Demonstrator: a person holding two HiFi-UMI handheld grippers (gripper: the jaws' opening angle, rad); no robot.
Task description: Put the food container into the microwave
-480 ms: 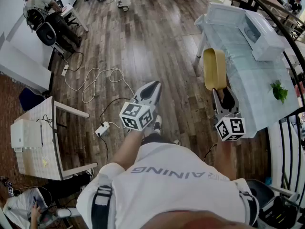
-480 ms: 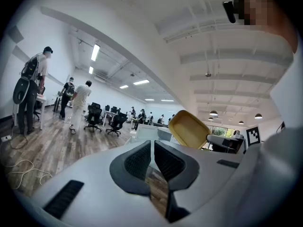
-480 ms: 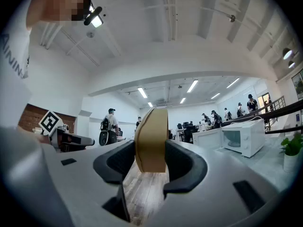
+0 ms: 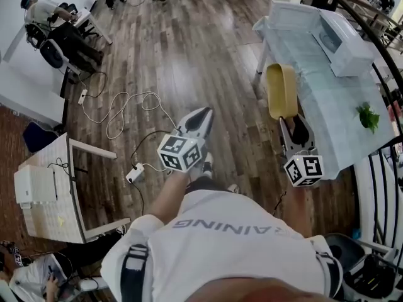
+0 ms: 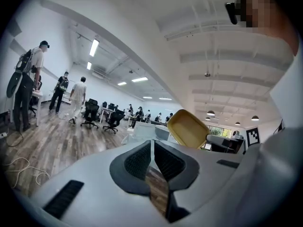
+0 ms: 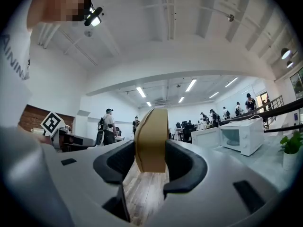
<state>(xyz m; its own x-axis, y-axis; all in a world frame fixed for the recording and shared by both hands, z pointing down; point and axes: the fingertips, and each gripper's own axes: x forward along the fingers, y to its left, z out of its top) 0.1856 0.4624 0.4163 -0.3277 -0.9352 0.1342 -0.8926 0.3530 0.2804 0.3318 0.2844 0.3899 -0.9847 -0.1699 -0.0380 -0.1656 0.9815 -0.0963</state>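
A yellow oval food container (image 4: 283, 90) hangs on edge over the floor beside the table, with my right gripper (image 4: 295, 126) shut on its rim. In the right gripper view the container (image 6: 152, 140) stands upright between the jaws. The white microwave (image 4: 345, 41) sits with its door open at the far end of the table; the right gripper view shows the microwave (image 6: 236, 138) at right. My left gripper (image 4: 200, 119) is shut with nothing in it, held over the wooden floor to the left. The left gripper view catches the container (image 5: 188, 127) beyond its closed jaws.
A long table (image 4: 334, 112) with a pale blue cloth runs along the right, with a small green plant (image 4: 368, 119) on it. A white desk (image 4: 47, 187) stands at left. Cables and a power strip (image 4: 134, 173) lie on the floor. People and office chairs are further back.
The view has shifted slightly; both grippers and the container hold almost the same places.
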